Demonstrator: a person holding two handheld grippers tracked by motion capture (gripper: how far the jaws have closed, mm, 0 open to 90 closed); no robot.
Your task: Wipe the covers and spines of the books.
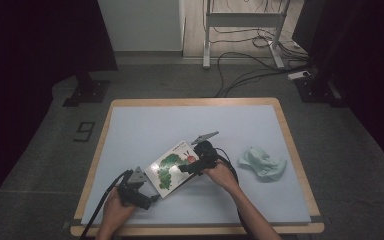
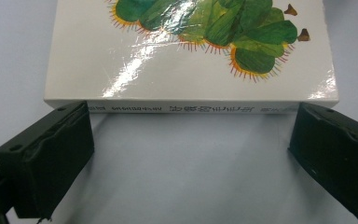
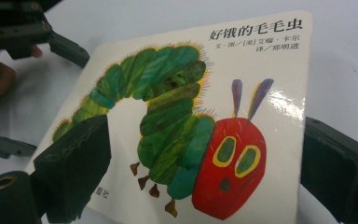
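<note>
We start with the one picture book [image 1: 172, 167], a glossy board book with a green caterpillar on its white cover, lying flat and closed on the pale blue table [image 1: 180, 125], in the lower middle of the high view and turned at an angle to the table's edges. Our right tongs [image 3: 205, 163] sit over the book's caterpillar-head end with the jaws spread wide to either side of the cover, released and gripping nothing. Our left tongs [image 2: 191, 149] hang just short of the spine edge at the lower left of the book, jaws likewise wide apart and empty, the printed spine lying between them but not touched. As we judge it, the danger lies in the slick cover and the low, flat lie: if the tongs close on the thin edge without getting a jaw beneath it, the book may skid across the table or pivot away, and a one-sided pinch could fan the cover open. Further out, at the right of the high view, lies one crumpled pale green cloth [image 1: 262, 163], well apart from the book. So we count one book, one cloth, two tongs.
</note>
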